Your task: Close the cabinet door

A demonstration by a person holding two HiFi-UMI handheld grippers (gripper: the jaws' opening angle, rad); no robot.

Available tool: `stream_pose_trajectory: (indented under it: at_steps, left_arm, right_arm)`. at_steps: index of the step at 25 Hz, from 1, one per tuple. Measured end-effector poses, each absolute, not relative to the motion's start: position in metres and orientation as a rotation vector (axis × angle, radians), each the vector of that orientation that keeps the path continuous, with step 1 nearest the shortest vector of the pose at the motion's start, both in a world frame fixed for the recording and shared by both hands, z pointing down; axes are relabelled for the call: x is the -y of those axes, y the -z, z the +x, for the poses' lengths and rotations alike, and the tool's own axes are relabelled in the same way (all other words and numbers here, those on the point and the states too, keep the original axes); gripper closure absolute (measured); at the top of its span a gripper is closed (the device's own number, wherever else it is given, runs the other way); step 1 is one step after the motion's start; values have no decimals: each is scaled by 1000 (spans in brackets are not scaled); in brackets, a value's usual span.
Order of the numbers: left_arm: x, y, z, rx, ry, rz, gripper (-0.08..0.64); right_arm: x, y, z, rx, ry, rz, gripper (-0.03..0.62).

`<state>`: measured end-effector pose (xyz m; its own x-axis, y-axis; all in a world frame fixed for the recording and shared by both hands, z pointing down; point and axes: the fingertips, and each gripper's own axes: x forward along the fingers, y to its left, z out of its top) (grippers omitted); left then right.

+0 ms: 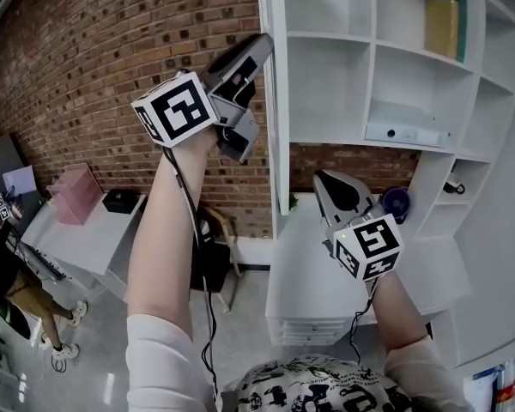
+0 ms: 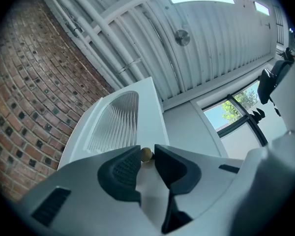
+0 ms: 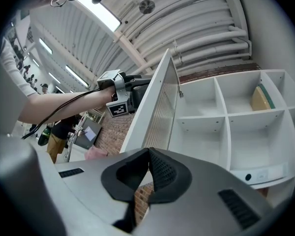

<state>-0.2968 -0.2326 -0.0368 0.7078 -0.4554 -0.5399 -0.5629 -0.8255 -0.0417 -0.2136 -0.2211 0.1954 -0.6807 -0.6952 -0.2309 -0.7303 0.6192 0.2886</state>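
Note:
The white cabinet door (image 1: 275,101) stands open, edge-on to me, with a ribbed glass panel (image 2: 115,122) in its frame. My left gripper (image 1: 259,58) is raised to the door's outer face. Its fingertips (image 2: 146,153) close from both sides on the small brass door knob (image 2: 146,156). My right gripper (image 1: 330,183) hangs lower, in front of the open shelves and apart from the door. Its jaws (image 3: 148,154) are shut with nothing between them. In the right gripper view the door (image 3: 160,112) rises ahead, with the left gripper (image 3: 120,95) behind it.
The cabinet's open shelves (image 1: 386,84) hold a yellow-green book (image 1: 446,26) and a white device (image 1: 403,134). A purple object (image 1: 397,202) stands on the white counter (image 1: 305,264). At the left, by the brick wall (image 1: 112,67), is a desk (image 1: 86,243) with a pink box (image 1: 73,194).

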Motion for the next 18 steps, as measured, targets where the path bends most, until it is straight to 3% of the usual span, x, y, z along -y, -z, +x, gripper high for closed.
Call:
stream_pose_trajectory:
  at_steps: [18]
  left_arm:
    - [278, 39, -167, -934, -647, -2601, 474]
  right_arm:
    - [296, -189, -107, -2766, -548, -1102, 577]
